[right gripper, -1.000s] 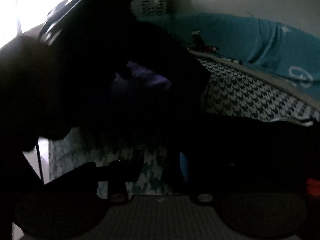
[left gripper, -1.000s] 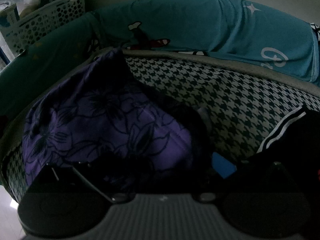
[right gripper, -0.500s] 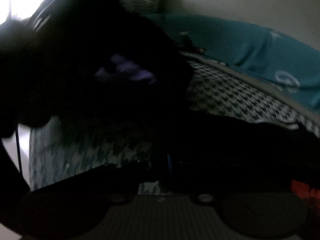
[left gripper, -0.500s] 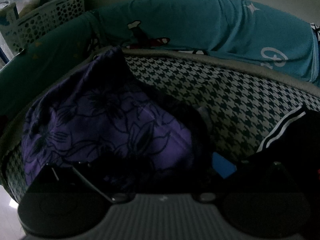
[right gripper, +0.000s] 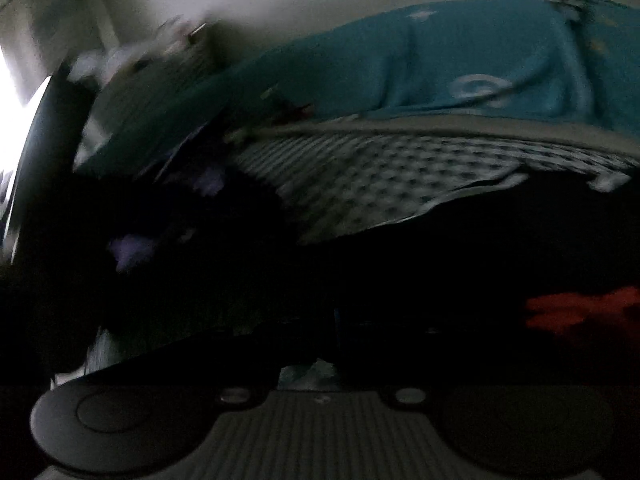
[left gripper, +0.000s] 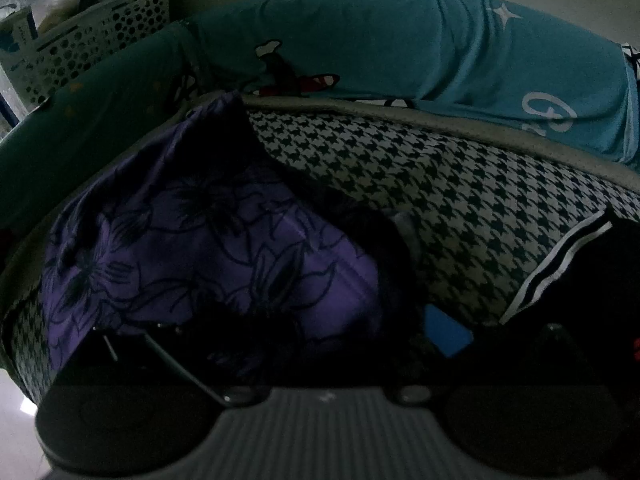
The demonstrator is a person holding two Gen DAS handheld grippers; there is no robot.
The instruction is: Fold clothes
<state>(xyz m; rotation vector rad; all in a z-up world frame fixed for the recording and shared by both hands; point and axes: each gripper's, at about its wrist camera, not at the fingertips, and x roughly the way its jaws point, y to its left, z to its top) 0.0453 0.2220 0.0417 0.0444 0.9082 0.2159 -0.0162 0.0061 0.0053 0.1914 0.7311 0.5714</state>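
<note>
The right gripper (right gripper: 334,320) has swung sideways, its jaws closed, apparently pinching dark cloth (right gripper: 400,272), though blur hides the contact. The purple floral garment (left gripper: 208,248) lies on the houndstooth cover (left gripper: 440,192), left. The left gripper's (left gripper: 320,344) state I cannot tell.

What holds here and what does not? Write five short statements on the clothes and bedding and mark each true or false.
1. The purple floral garment lies on the houndstooth sheet. True.
2. The blanket behind the sheet is red. False: it is teal, with a white star and white lettering.
3. A white perforated basket stands at the far left. True.
4. The black garment at the right has yellow stripes on its edge. False: the stripes are white.
5. The purple floral garment is folded into a neat square. False: it lies rumpled, one corner reaching up toward the blanket.
</note>
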